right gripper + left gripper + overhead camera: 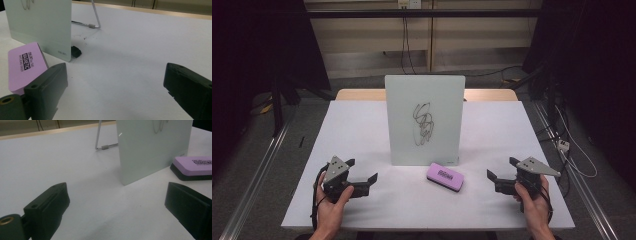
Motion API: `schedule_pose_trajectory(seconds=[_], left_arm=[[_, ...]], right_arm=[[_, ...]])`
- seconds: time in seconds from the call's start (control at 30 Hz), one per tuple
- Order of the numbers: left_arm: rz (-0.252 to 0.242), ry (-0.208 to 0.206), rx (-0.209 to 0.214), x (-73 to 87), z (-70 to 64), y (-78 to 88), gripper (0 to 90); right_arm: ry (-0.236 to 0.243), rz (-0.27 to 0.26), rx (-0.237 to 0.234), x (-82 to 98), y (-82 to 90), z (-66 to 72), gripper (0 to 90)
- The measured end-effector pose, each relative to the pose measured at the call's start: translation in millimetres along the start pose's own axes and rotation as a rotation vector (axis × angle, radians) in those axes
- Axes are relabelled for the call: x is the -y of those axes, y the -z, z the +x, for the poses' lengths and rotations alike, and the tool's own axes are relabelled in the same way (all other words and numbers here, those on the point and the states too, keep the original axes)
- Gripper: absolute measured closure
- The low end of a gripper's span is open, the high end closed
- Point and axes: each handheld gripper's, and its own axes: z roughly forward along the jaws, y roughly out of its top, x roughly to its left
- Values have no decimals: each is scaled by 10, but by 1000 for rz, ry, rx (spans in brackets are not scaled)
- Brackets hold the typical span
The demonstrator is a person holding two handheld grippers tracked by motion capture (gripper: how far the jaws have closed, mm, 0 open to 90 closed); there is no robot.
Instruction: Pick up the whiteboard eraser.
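Both grippers, left gripper (363,181) and right gripper (500,180), rest low in the frame with jaws apart, empty. Nothing looks begun: the purple eraser (444,176) lies untouched at lower centre, just before the whiteboard (424,120), whose scribble (423,123) remains to be wiped

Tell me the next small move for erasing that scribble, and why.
Probably bring the right gripper left to the purple eraser and close on it. Both grippers stand open and empty; the eraser lies flat on the table in front of the whiteboard, nearer the right gripper, and the black scribble is untouched.
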Motion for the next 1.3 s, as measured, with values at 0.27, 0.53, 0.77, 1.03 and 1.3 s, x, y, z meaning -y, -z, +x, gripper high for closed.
schedule_pose_trajectory(seconds=[0.27,0.53,0.77,1.03,1.3], left_arm=[[5,15,1,0,8,-9,53],[9,25,1,6,18,-17,52],[-4,-11,-7,-12,-31,4,52],[17,-5,5,-2,-28,-10,54],[19,-4,-1,-10,-39,-1,54]], right_arm=[[-12,13,5,-3,-3,-16,55],[-3,49,-26,-32,-21,33,53],[-4,118,-82,-63,-72,71,75],[0,143,-130,-92,-112,106,45],[23,215,-209,-139,-206,181,53]])
